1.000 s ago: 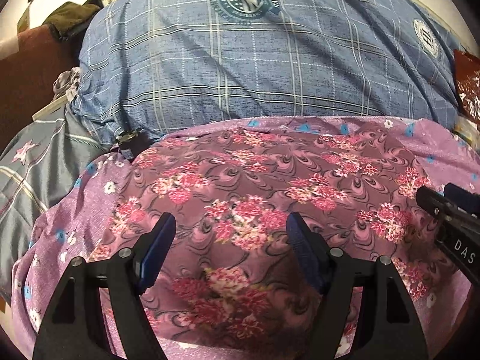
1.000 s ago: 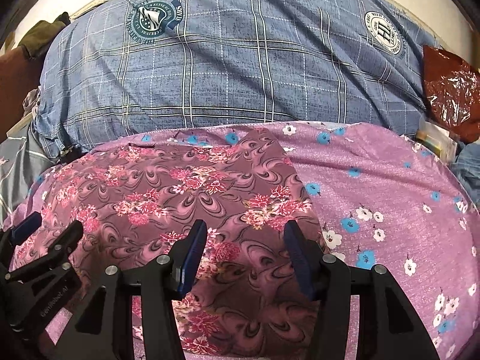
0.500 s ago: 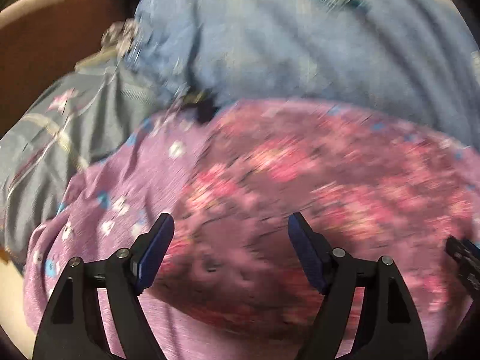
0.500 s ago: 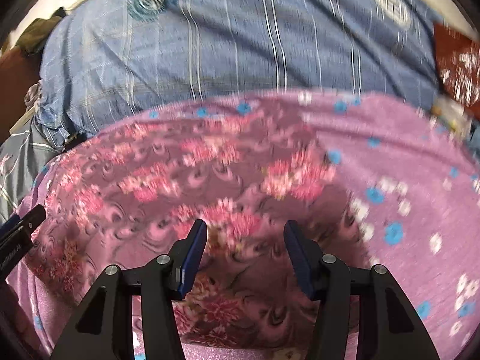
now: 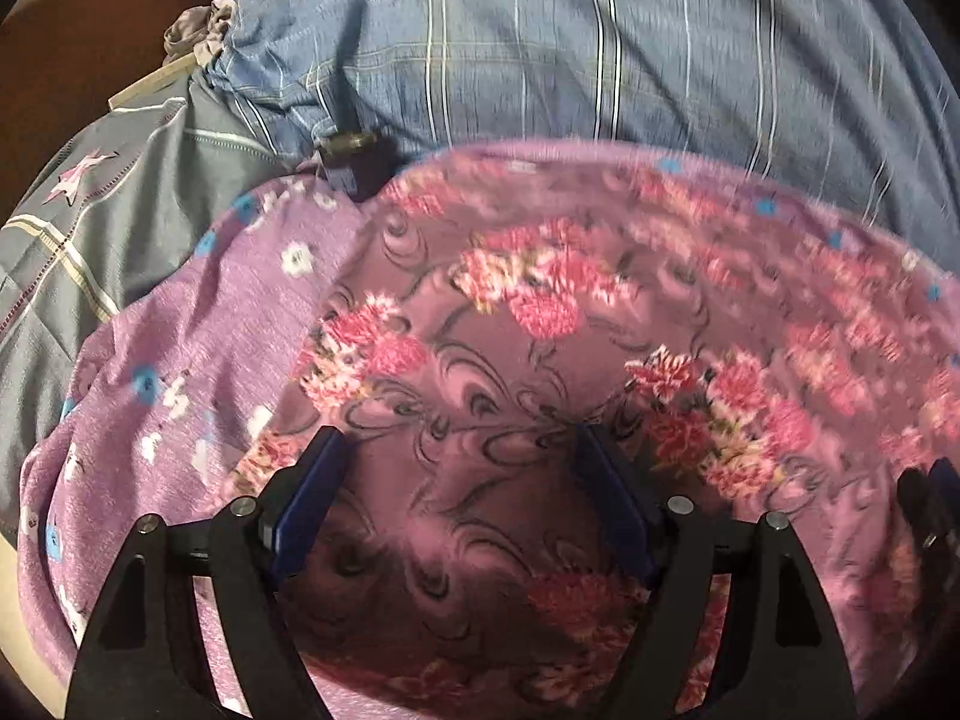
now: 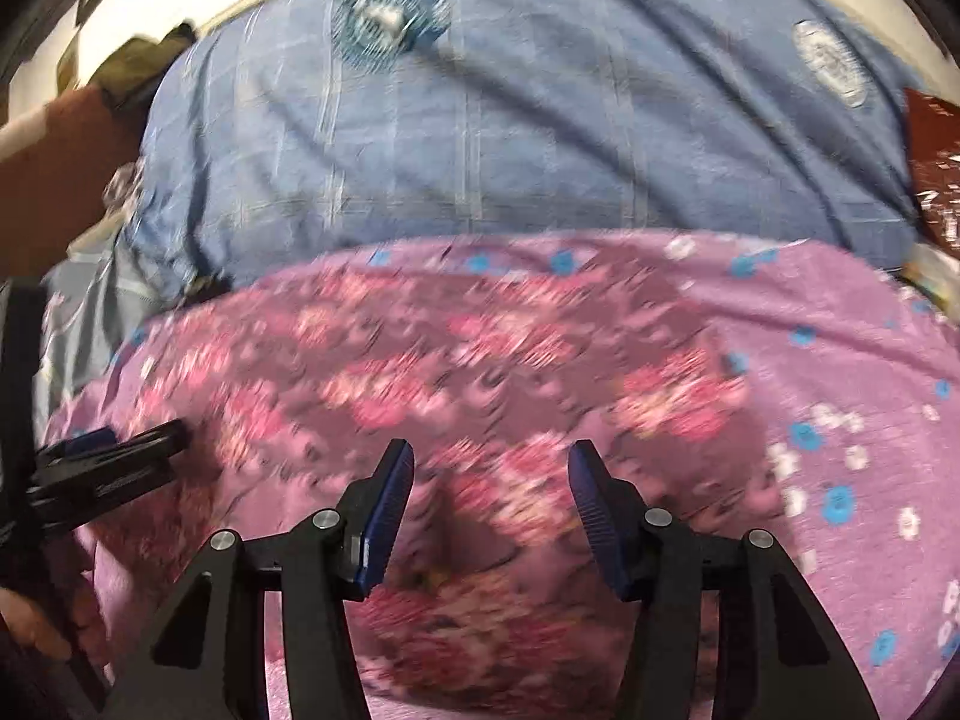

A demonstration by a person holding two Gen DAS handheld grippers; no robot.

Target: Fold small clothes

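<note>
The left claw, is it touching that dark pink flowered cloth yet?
Cannot tell. In the left wrist view the opening left claw hangs over the flowered cloth, nothing pinched between its pads, but the blurred, straight-down view shows neither contact nor gap.

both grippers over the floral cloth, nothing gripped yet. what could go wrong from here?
1. The floral cloth lies flat on the purple sheet; the left gripper, jaws opening, might pinch both layers.
2. The right gripper hangs over the cloth's middle, not an edge, so a grab there may bunch it.
</note>
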